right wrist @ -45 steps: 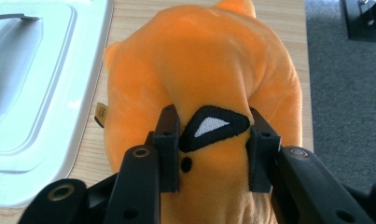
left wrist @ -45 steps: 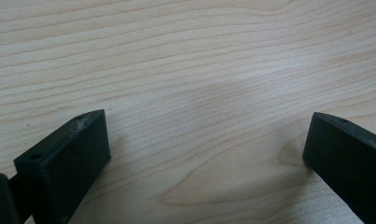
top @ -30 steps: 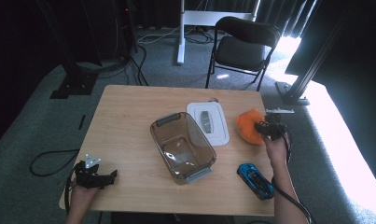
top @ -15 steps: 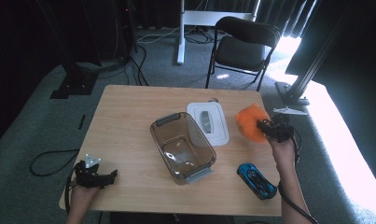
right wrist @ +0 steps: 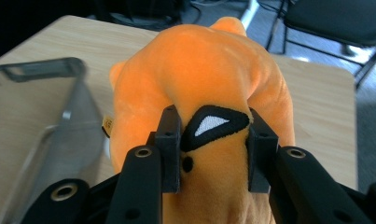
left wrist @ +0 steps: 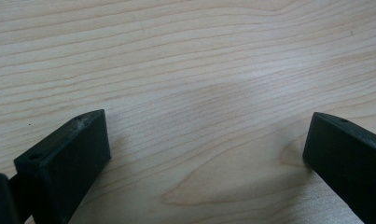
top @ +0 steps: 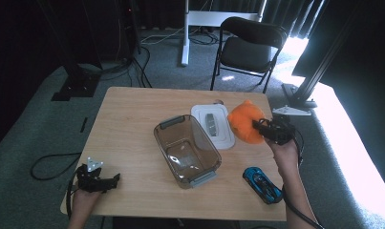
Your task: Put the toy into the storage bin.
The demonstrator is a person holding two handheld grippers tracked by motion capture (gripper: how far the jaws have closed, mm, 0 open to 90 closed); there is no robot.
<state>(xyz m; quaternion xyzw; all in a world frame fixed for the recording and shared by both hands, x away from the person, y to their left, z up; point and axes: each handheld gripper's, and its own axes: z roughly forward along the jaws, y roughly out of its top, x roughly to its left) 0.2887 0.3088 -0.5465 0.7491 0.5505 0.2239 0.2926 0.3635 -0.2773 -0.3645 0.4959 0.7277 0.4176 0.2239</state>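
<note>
- While the left gripper [top: 114, 180] rests at the near left corner of the table [top: 133, 119], its jaws stand wide apart with bare wood between them, as the left gripper view shows.
- At the right side of the table, the right gripper [top: 255, 125] has its jaws clamped on an orange soft toy [top: 243, 121].
- Seen along the right gripper [right wrist: 214, 149], the two black jaws press into the orange soft toy [right wrist: 199, 70] on either side of a black and white patch [right wrist: 213, 123] sewn on it.
- From above, the toy sits near the right edge of the table, just beside a white lid [top: 219, 133], and may overlap that lid's right edge; whether it rests on the wood or is lifted off it cannot be told.
- A small grey thing lies on the white lid; what it is cannot be told.
- To the left of the lid stands a clear brown box [top: 186, 150] with grey handles, near the middle of the table and touching the lid's edge.
- That box [right wrist: 41, 135] also shows at the left of the right gripper view, close by the toy.
- A blue toy car [top: 262, 185] lies near the front right corner, just beside the person's right forearm.
- Behind the table, on the grey carpet, stands a black folding chair [top: 250, 47].
</note>
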